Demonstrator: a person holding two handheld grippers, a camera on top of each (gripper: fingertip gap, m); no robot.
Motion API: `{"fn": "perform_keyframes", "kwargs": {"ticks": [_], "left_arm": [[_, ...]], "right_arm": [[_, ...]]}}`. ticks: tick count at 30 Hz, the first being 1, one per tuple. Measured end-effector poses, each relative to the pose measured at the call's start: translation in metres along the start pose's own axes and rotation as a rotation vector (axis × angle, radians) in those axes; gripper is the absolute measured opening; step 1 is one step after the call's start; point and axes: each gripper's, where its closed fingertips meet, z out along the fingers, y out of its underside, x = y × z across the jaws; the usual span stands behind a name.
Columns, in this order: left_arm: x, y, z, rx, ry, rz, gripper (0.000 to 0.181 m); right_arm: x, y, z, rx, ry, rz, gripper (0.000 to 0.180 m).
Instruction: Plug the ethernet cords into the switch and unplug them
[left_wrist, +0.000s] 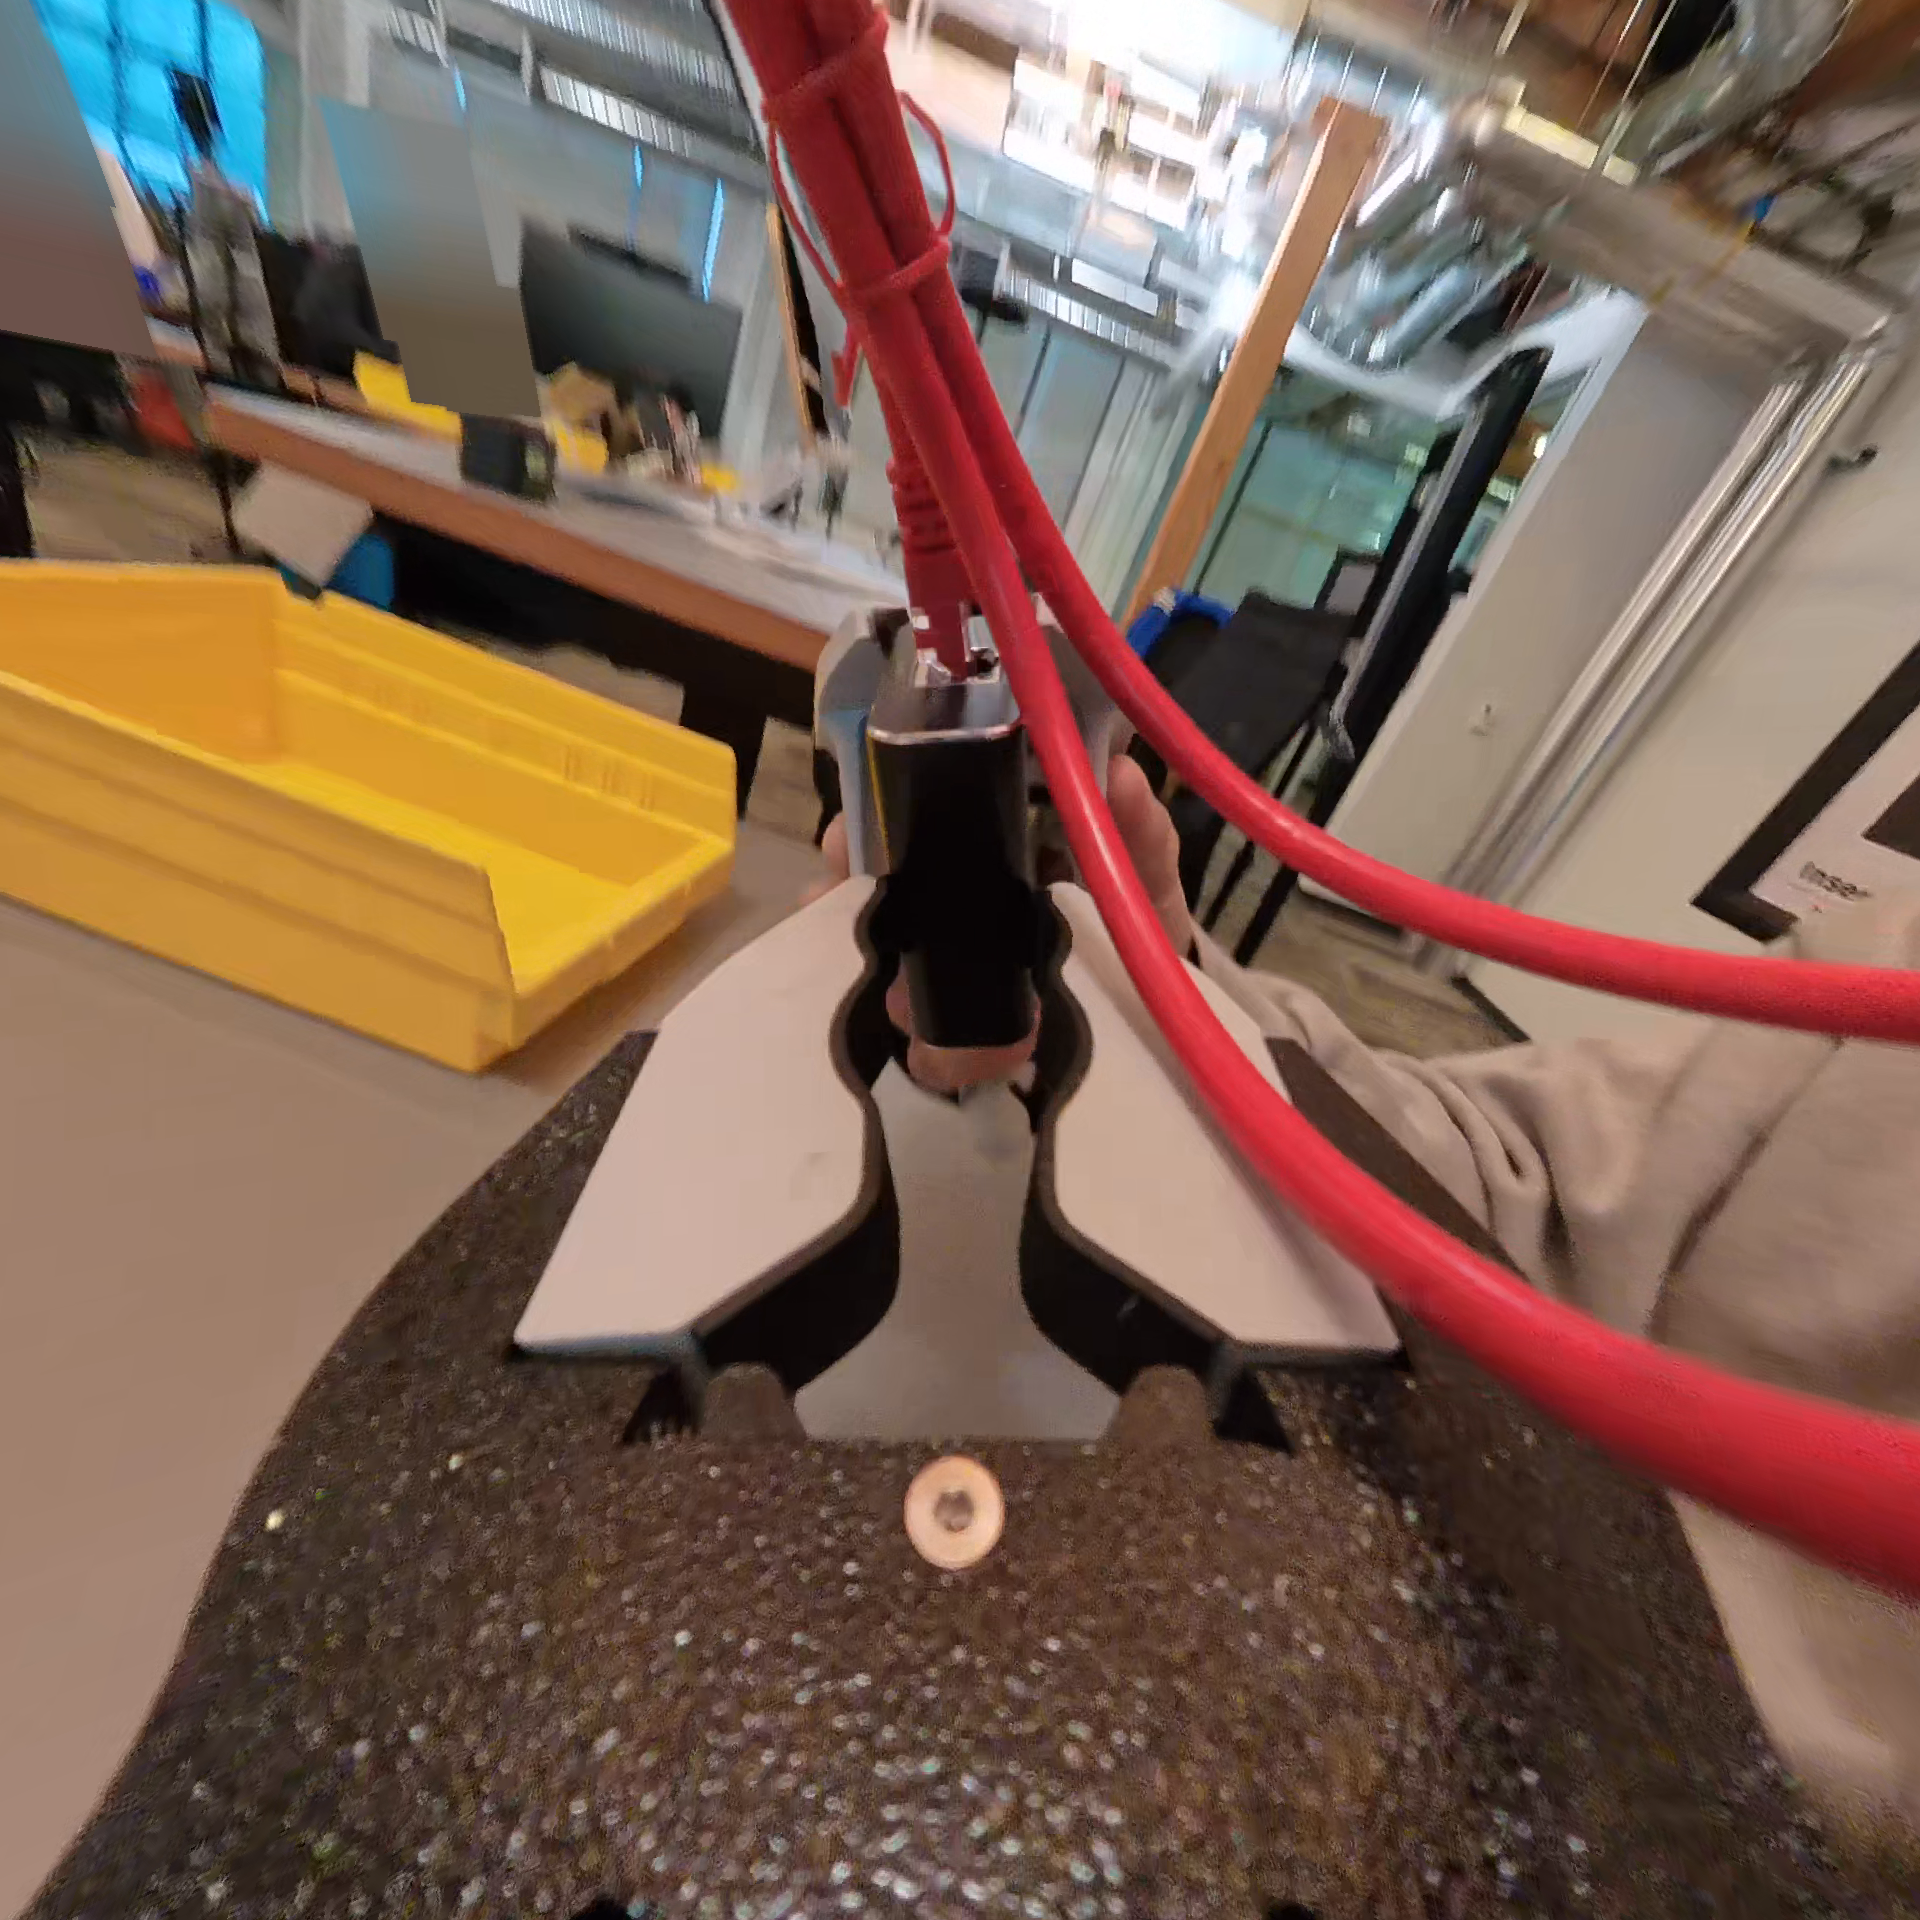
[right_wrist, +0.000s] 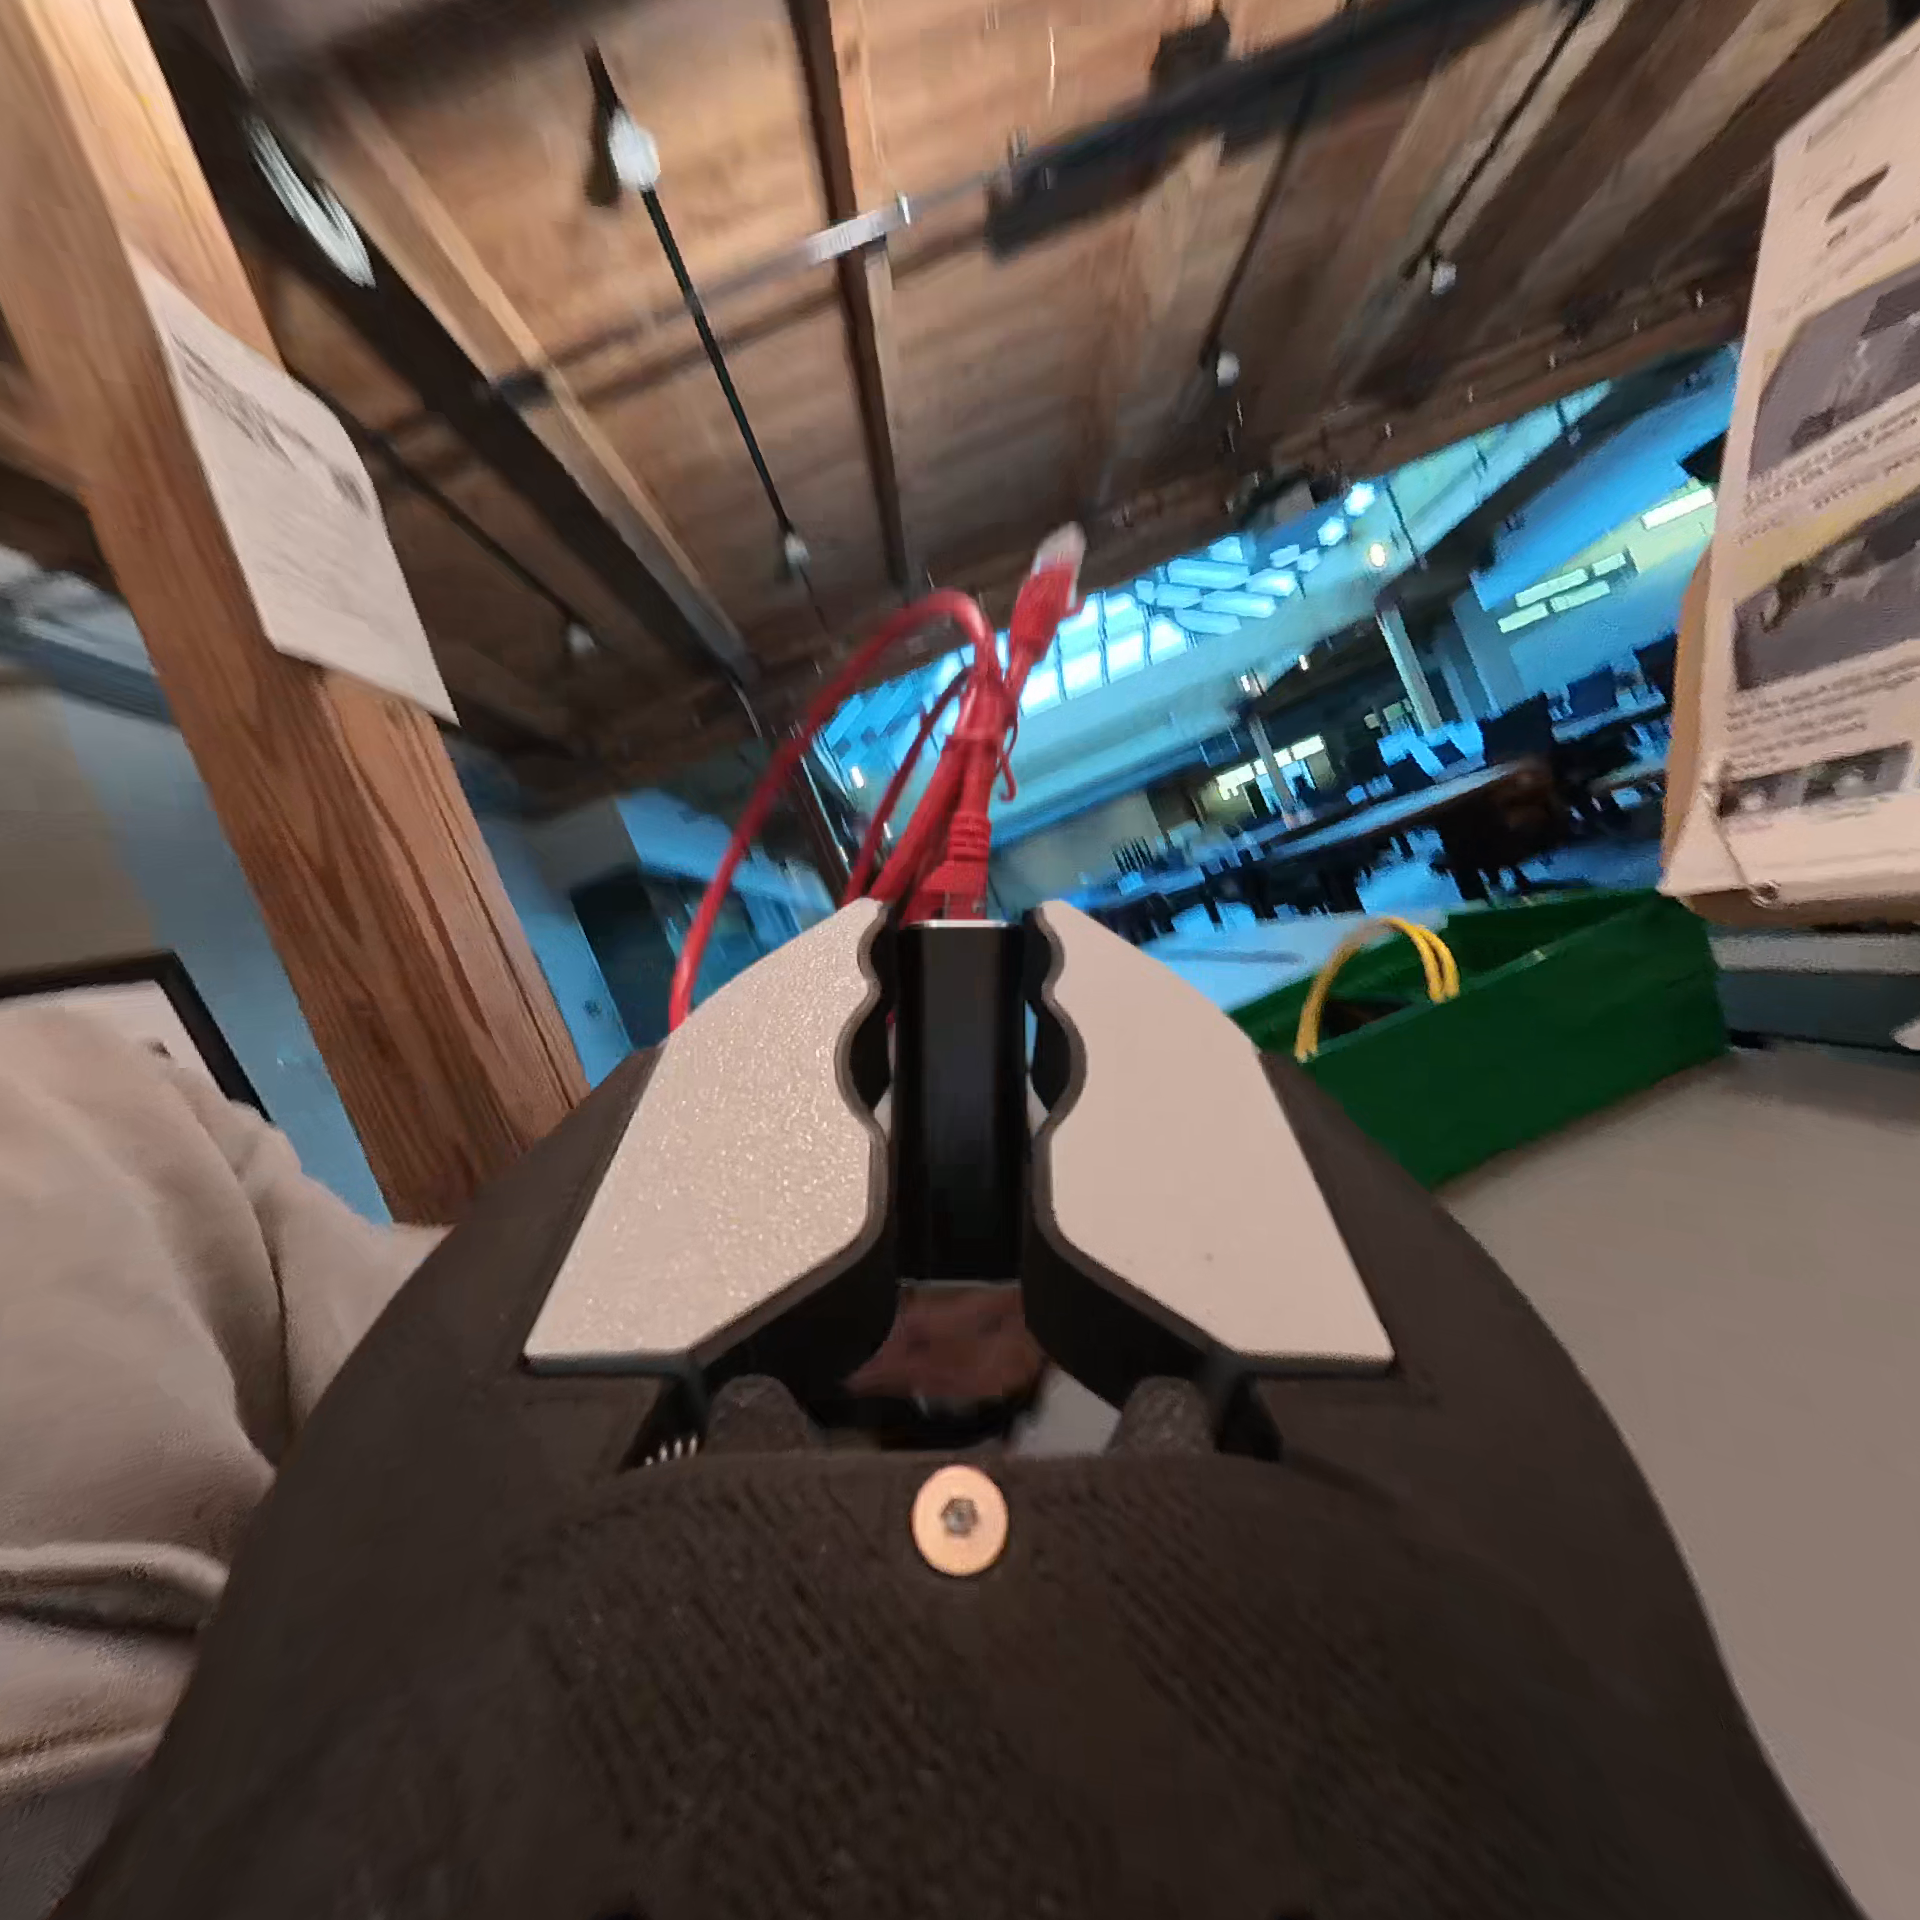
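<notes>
Both tongs clamp the same black switch: the left gripper (left_wrist: 958, 977) grips one end, the right gripper (right_wrist: 958, 1029) the other, holding the switch (left_wrist: 951, 831) aloft between them. One red ethernet cord's plug (left_wrist: 935, 582) sits seated in a port just beyond the left fingertips; a second red plug (right_wrist: 1051, 592) dangles free above the right fingertips. I judge plugging partly done, unplugging still ahead.

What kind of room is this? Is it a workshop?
Probably yes, a workshop or lab space. There is a long workbench piled with gear, a yellow parts bin on the table, a green bin holding yellow cable, and bare wooden ceiling beams overhead.
</notes>
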Motion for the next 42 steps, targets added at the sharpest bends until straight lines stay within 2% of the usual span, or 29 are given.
{"fn": "perform_keyframes", "kwargs": {"ticks": [5,8,10,13,16,18,21,24,27,31,35,37,40,42], "left_arm": [[0.003,0.0,-0.017,-0.288,0.034,-0.14,0.023],[0.008,0.002,-0.024,-0.443,0.082,-0.206,0.023],[0.004,-0.003,-0.028,-0.465,0.068,-0.199,0.023],[-0.001,-0.022,-0.026,-0.385,0.011,-0.116,0.024],[-0.006,-0.044,-0.02,-0.165,-0.076,-0.043,0.037],[-0.009,-0.038,-0.019,-0.101,-0.134,-0.031,0.042],[-0.008,-0.02,-0.01,-0.093,-0.146,-0.044,0.052],[-0.008,-0.031,-0.007,0.041,-0.137,-0.109,0.028],[-0.007,-0.039,-0.012,0.1,-0.077,-0.183,0.024],[-0.012,-0.033,-0.02,-0.004,-0.074,-0.295,0.024],[-0.017,-0.034,-0.033,-0.065,-0.019,-0.47,0.024],[-0.009,-0.026,-0.036,-0.152,0.068,-0.541,0.024],[0.003,-0.01,-0.034,-0.286,0.153,-0.568,0.024],[0.006,-0.002,-0.032,-0.355,0.153,-0.559,0.024]], "right_arm": [[0.002,0.022,-0.009,-0.284,0.069,-0.161,0.029],[-0.001,0.03,0.0,-0.291,0.056,-0.168,0.029],[0.002,0.029,0.004,-0.248,0.061,-0.099,0.028],[0.004,0.02,0.01,-0.114,0.054,-0.078,0.026],[0.004,-0.003,0.008,0.111,0.066,-0.016,0.026],[0.011,-0.012,0.002,0.203,0.117,0.027,0.025],[0.015,-0.009,0.003,0.255,0.152,0.059,0.026],[0.008,-0.001,0.011,0.236,0.104,0.057,0.026],[0.007,0.003,0.015,0.181,0.09,0.053,0.026],[0.011,0.017,0.008,-0.077,0.108,-0.162,0.033],[0.016,0.001,-0.013,-0.233,0.275,-0.652,0.061],[0.0,-0.005,-0.013,-0.25,0.251,-0.843,0.062],[-0.009,0.006,-0.009,-0.345,0.22,-0.978,0.063],[-0.01,0.023,-0.007,-0.445,0.172,-0.985,0.066]]}}
